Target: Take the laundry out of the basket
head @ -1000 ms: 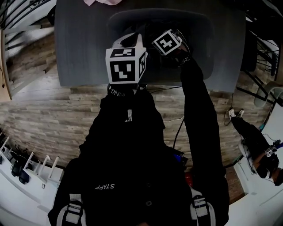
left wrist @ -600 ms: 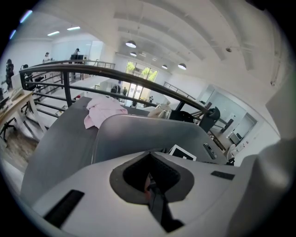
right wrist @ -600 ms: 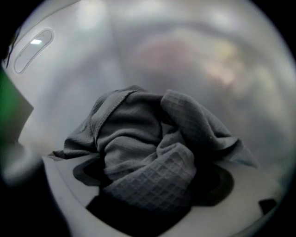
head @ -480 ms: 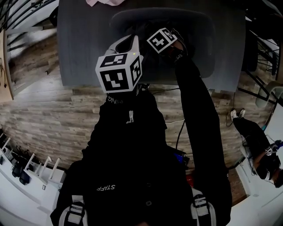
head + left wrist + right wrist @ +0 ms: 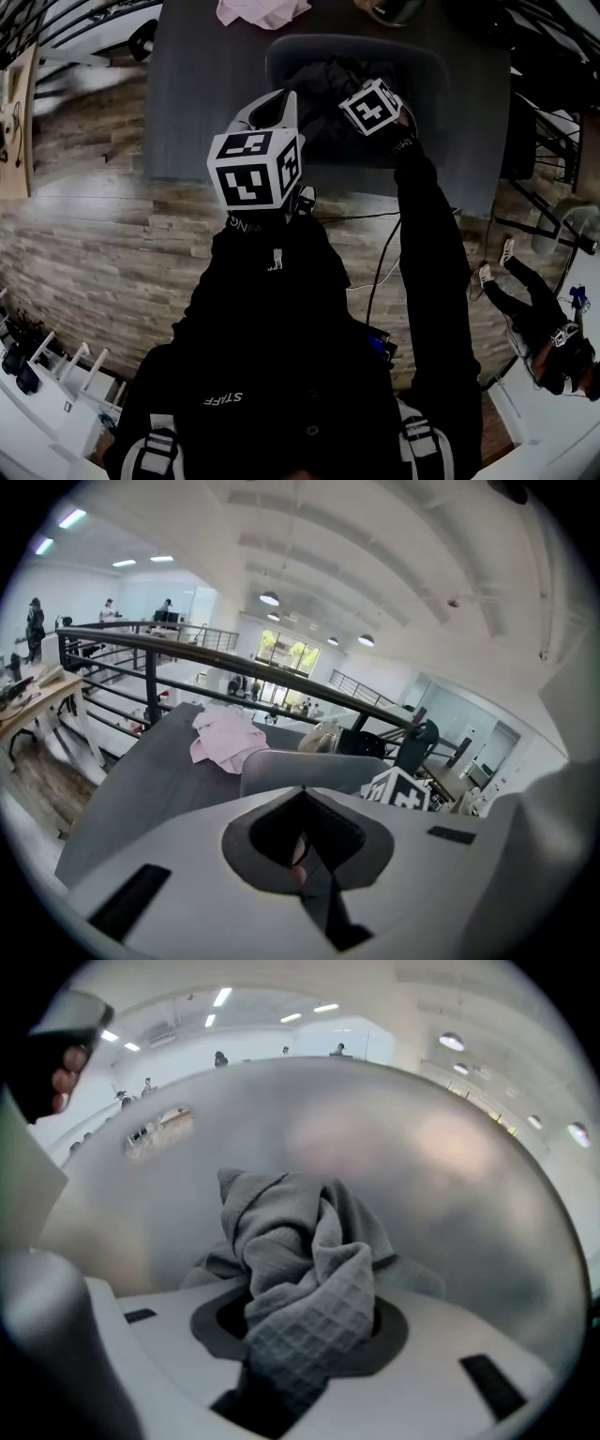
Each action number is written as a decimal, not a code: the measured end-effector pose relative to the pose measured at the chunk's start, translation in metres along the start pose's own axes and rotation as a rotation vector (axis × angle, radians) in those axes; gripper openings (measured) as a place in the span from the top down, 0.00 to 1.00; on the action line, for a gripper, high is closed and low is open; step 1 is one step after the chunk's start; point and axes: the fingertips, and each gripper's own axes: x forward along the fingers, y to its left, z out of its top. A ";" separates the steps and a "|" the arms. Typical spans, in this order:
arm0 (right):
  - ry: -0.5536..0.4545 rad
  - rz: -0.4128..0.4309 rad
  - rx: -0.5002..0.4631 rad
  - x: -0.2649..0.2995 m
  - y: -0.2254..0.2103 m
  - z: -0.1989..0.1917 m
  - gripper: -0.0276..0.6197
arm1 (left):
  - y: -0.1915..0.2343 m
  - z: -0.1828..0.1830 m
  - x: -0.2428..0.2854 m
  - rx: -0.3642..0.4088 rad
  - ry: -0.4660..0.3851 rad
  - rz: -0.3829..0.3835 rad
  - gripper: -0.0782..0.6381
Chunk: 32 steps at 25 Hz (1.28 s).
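Right tool (image 5: 302,1358): jaws have just been closing and clamp a bunched fold of grey cloth (image 5: 300,1241) inside the basket (image 5: 281,56) on the tabletop (image 5: 197,122). Left tool (image 5: 305,855): jaws together. Hazard: the bite may slip, and trailing fabric may snag the rim.
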 end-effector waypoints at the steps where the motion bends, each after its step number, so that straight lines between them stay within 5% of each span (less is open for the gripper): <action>1: -0.041 -0.015 0.004 -0.018 0.001 0.007 0.67 | 0.002 0.003 -0.008 -0.003 -0.014 0.002 0.90; 19: -0.759 -0.568 0.268 -0.375 0.004 0.064 0.67 | -0.049 0.088 -0.140 0.087 -0.326 -0.060 0.90; 32: -1.131 -0.794 0.495 -0.516 0.028 0.069 0.67 | -0.117 0.151 -0.203 0.190 -0.545 -0.159 0.90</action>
